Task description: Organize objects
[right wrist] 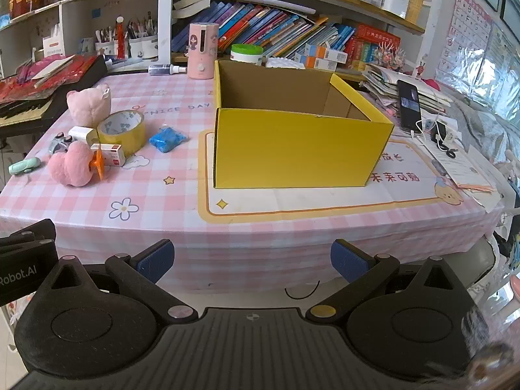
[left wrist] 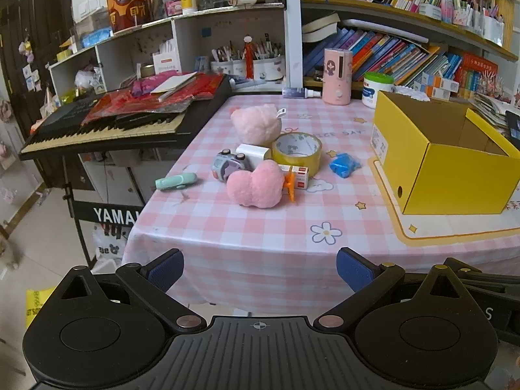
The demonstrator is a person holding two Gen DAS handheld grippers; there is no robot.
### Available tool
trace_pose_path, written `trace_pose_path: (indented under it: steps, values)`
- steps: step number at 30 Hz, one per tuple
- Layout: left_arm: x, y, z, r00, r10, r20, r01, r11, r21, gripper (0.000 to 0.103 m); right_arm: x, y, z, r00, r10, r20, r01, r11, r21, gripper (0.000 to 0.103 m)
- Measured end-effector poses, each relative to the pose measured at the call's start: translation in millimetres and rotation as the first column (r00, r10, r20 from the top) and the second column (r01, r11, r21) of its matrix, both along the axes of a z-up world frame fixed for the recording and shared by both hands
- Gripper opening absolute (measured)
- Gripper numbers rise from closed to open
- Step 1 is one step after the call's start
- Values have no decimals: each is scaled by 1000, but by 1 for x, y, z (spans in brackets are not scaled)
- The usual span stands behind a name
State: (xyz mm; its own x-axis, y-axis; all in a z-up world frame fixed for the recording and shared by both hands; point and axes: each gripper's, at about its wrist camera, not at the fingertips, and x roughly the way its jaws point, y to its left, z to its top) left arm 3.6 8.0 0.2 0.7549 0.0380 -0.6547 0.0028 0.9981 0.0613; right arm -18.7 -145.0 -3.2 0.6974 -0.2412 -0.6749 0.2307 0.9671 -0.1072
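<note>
A cluster of small things lies on the pink checked tablecloth [left wrist: 260,227]: a pink plush earmuff [left wrist: 255,187], a pink plush toy [left wrist: 256,123], a yellow tape roll [left wrist: 297,151], a white charger [left wrist: 253,153], a small toy car [left wrist: 229,164], a red-and-white small box [left wrist: 297,175], a blue packet [left wrist: 344,164] and a mint green pen-like gadget [left wrist: 175,181]. An open, empty yellow cardboard box [right wrist: 299,149] stands to their right. My left gripper [left wrist: 260,271] hangs open before the table's front edge, short of the cluster. My right gripper [right wrist: 252,260] is open too, in front of the box.
A Yamaha keyboard [left wrist: 107,130] piled with red papers juts over the table's left side. Behind stand a pink dispenser [right wrist: 203,50], a green-lidded jar [right wrist: 246,53], pen cups and bookshelves. A phone [right wrist: 409,104], cables and papers lie right of the box.
</note>
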Motion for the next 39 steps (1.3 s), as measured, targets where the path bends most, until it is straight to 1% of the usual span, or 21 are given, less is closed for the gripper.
trace_pose_path:
  steps: [27,39]
  values:
    - [1,-1,-2,1000,-5,2,5,1000,18,101,4,0,-2,1000,1,-9,-1,1000,0,103]
    - [-1,2,-4,1000,-8,5,8,1000,11,101,4,0,-3,1000,0,-10,0,1000,0,103]
